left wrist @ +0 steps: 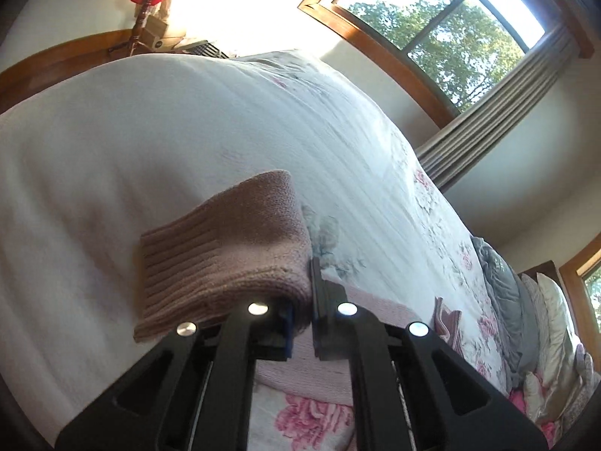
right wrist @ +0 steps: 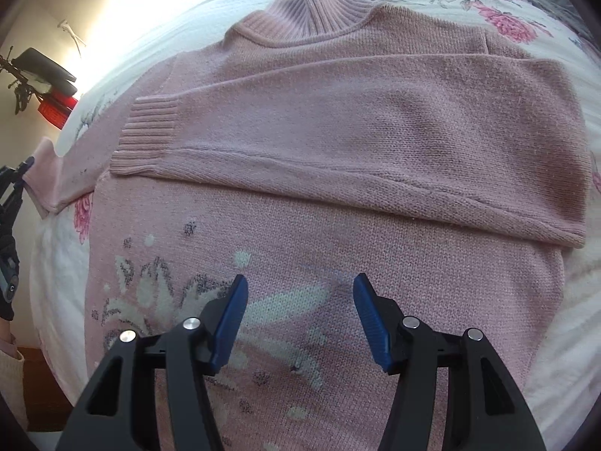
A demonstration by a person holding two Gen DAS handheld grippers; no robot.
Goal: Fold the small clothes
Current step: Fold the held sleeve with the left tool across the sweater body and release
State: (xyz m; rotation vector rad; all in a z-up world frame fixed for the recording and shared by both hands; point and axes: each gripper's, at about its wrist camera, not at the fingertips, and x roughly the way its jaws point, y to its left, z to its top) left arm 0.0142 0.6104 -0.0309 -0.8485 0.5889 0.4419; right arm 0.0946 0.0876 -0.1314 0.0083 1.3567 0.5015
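A pink knit sweater point(right wrist: 338, 225) with a pale flower pattern lies flat on the floral bedspread point(right wrist: 488, 7), collar point(right wrist: 319, 3) away from me. One sleeve point(right wrist: 375, 131) is folded across the chest, its ribbed cuff point(right wrist: 146, 135) at the left. My right gripper point(right wrist: 298, 319) hovers open over the lower front, nothing between its blue pads. My left gripper point(left wrist: 302, 319) is shut on the other sleeve's cuff point(left wrist: 225, 248), which stands up from the bed; in the right wrist view that gripper point(right wrist: 17, 180) holds the cuff point(right wrist: 47, 173) at the far left.
The white and floral bedspread point(left wrist: 150, 131) fills most of the left wrist view. Pillows point(left wrist: 526, 319) are piled at the right. A wooden bed frame point(left wrist: 56, 60), a window point(left wrist: 432, 26) and a grey curtain point(left wrist: 507, 112) lie beyond. A gloved hand point(right wrist: 7, 263) shows at the left edge.
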